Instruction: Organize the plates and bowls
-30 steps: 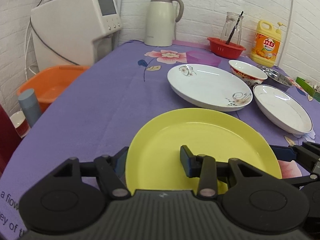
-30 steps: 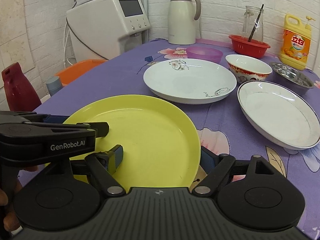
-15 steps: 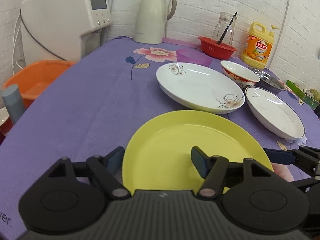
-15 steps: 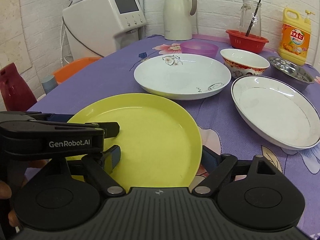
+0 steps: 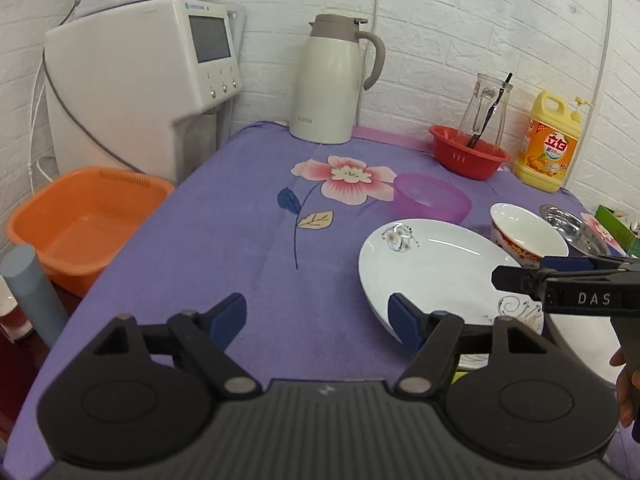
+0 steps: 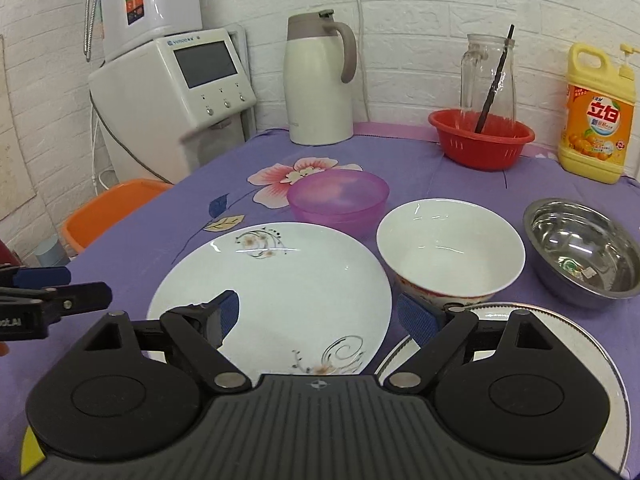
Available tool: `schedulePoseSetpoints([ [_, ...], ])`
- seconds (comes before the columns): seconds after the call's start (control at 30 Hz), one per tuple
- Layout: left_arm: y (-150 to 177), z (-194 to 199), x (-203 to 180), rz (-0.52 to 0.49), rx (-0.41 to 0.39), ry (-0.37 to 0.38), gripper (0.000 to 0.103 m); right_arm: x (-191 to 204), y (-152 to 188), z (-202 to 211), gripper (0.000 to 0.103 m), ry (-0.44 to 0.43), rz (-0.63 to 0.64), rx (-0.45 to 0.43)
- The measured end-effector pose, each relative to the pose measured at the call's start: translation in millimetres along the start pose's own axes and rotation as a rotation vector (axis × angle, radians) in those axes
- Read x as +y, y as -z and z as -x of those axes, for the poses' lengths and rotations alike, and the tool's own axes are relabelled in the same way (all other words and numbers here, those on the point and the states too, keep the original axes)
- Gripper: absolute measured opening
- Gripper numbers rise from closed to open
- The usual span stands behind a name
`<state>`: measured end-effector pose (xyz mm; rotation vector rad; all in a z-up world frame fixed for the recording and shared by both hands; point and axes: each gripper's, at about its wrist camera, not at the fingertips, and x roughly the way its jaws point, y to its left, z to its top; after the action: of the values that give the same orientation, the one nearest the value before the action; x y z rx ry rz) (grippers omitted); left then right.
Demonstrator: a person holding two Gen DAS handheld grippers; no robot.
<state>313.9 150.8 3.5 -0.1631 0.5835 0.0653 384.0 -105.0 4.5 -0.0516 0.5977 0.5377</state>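
Observation:
A white plate with flower prints (image 6: 288, 288) (image 5: 436, 268) lies on the purple tablecloth. My right gripper (image 6: 320, 320) is open and empty, its fingers over this plate's near right rim. My left gripper (image 5: 318, 318) is open and empty, its right finger at the plate's left rim. Behind it stand a purple bowl (image 6: 338, 196) (image 5: 432, 198), a white bowl with red pattern (image 6: 450, 248) (image 5: 528, 236) and a steel bowl (image 6: 584, 248) (image 5: 572, 228). A white grey-rimmed plate (image 6: 560, 344) lies near right. A sliver of the yellow plate (image 6: 32, 452) shows at the bottom left.
At the back stand a white kettle (image 6: 320, 80), a red basket (image 6: 480, 136) with a glass jar (image 6: 486, 76), and a yellow detergent bottle (image 6: 598, 116). A water dispenser (image 5: 140, 76) and an orange basin (image 5: 84, 216) are left of the table.
Both grippers have let go of the yellow plate and moved forward and up to the flowered white plate. The yellow plate has dropped almost out of view below them.

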Motion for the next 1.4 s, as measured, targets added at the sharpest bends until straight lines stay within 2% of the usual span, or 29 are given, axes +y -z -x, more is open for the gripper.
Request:
schedulePoseSetpoints([
  [0.33, -6, -24, 11, 0.032, 0.013, 0.035, 0.073, -15, -1, -29, 0.103, -0.071, -0.066, 0.091],
  [0.5, -6, -27, 16, 0.045, 0.025, 0.022, 0.073, 0, -4, -38, 0.103, -0.049, -0.080, 0.107],
  [0.57, -7, -26, 18, 0.048, 0.023, 0.013, 0.073, 6, -4, -40, 0.103, -0.075, -0.076, 0.109],
  [0.63, -9, -28, 18, 0.043, 0.033, 0.010, 0.072, 8, -4, -40, 0.103, -0.089, -0.063, 0.107],
  [0.77, -20, -50, 10, 0.012, 0.088, 0.037, 0.072, 10, -2, -43, 0.103, -0.026, -0.016, 0.107],
  [1.0, -17, -83, -14, -0.053, 0.156, 0.047, 0.072, 19, 5, -51, 0.103, -0.046, 0.047, 0.136],
  [1.4, -15, -88, -21, -0.047, 0.149, 0.027, 0.072, 26, 14, -52, 0.103, -0.065, 0.090, 0.116],
])
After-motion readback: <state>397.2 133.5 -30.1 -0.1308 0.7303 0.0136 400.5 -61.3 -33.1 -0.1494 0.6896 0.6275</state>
